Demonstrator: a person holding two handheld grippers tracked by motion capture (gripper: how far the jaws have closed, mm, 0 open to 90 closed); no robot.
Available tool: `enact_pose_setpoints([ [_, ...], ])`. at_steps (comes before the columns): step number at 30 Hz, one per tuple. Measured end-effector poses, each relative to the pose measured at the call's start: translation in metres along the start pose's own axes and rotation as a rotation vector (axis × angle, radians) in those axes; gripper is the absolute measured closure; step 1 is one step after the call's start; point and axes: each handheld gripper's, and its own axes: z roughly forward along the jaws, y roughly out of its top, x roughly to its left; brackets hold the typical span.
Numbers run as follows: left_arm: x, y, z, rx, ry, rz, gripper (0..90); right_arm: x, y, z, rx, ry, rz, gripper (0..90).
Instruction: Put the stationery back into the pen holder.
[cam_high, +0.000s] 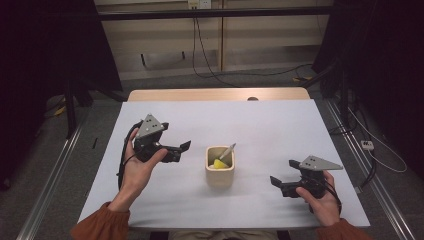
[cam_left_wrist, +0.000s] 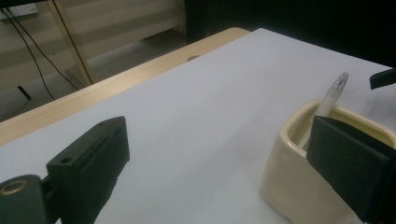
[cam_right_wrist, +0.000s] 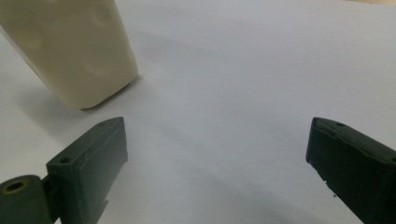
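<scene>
With both the left gripper (cam_high: 186, 145) and right gripper (cam_high: 276, 181) spread and empty, approach the cup (cam_high: 220, 166) level, avoiding the pen (cam_high: 227, 151).

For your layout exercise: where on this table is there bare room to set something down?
The white table top is bare behind the cream square ceramic cup, and between cup and right gripper. It is tightest between cup and left gripper.

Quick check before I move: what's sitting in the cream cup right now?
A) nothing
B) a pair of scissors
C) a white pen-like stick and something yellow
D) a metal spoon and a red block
C: the high view shows a white stick leaning out of the cream cup with a yellow thing beside it.
</scene>
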Motion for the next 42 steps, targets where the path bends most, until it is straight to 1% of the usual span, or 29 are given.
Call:
enact_pose_setpoints([
  [4,0.003,-0.005,-0.008,0.007,0.010,0.000,6.0,0.000,0.000,0.000,0.001,0.000,-0.004,5.2],
  [9,0.003,-0.013,-0.018,0.015,0.029,0.005,5.9,0.001,0.000,0.000,0.001,-0.001,-0.007,5.2],
  [10,0.003,-0.015,-0.021,0.015,0.035,0.010,6.0,0.001,0.000,0.000,0.002,-0.003,-0.009,5.2],
  [12,0.002,-0.019,-0.024,0.020,0.048,0.000,6.0,0.001,0.000,0.001,0.004,-0.002,-0.009,5.2],
  [14,0.001,-0.023,-0.027,0.029,0.058,0.001,6.0,0.001,0.000,0.001,0.005,-0.004,-0.012,5.2],
  [16,0.000,-0.029,-0.030,0.026,0.067,-0.007,6.1,0.001,0.001,0.001,0.005,-0.004,-0.013,5.2],
  [18,-0.001,-0.035,-0.033,0.028,0.085,-0.018,6.2,0.002,0.001,0.001,0.006,-0.003,-0.010,5.2],
  [19,-0.001,-0.038,-0.034,0.031,0.084,-0.027,6.2,0.002,0.000,0.001,0.006,-0.003,-0.009,5.2],
  [20,-0.002,-0.042,-0.035,0.032,0.086,-0.029,6.1,0.002,0.000,0.001,0.006,-0.003,-0.010,5.2],
  [21,-0.002,-0.045,-0.036,0.039,0.097,-0.029,6.2,0.002,0.000,0.001,0.006,-0.003,-0.010,5.2],
  [23,-0.002,-0.051,-0.037,0.045,0.093,-0.037,6.2,0.001,0.000,0.001,0.005,-0.003,-0.013,5.2],
  [27,-0.003,-0.067,-0.039,0.058,0.103,-0.057,6.1,0.002,0.001,0.002,0.008,-0.002,-0.012,5.2],
  [29,-0.003,-0.073,-0.040,0.075,0.101,-0.078,6.2,0.002,0.001,0.002,0.008,-0.002,-0.014,5.2],
  [30,-0.004,-0.076,-0.040,0.084,0.099,-0.080,6.1,0.002,0.001,0.002,0.009,-0.001,-0.015,5.2],
  [31,-0.005,-0.078,-0.040,0.083,0.098,-0.090,6.2,0.002,0.001,0.002,0.010,-0.001,-0.016,5.2],
  [34,-0.008,-0.087,-0.039,0.109,0.116,-0.071,6.2,0.002,0.001,0.002,0.012,-0.001,-0.016,5.2],
  [37,-0.010,-0.095,-0.038,0.111,0.129,-0.092,6.1,0.002,0.001,0.002,0.013,0.000,-0.019,5.2],
  [39,-0.011,-0.099,-0.038,0.115,0.134,-0.098,6.2,0.003,0.001,0.002,0.012,0.001,-0.018,5.2],
  [40,-0.011,-0.101,-0.039,0.124,0.133,-0.083,6.2,0.002,0.001,0.002,0.013,0.001,-0.019,5.2],
  [41,-0.012,-0.102,-0.039,0.125,0.126,-0.085,6.2,0.002,0.000,0.002,0.014,0.001,-0.020,5.2],
  [42,-0.013,-0.103,-0.040,0.119,0.127,-0.086,6.2,0.002,0.000,0.002,0.014,0.002,-0.020,5.2],
])
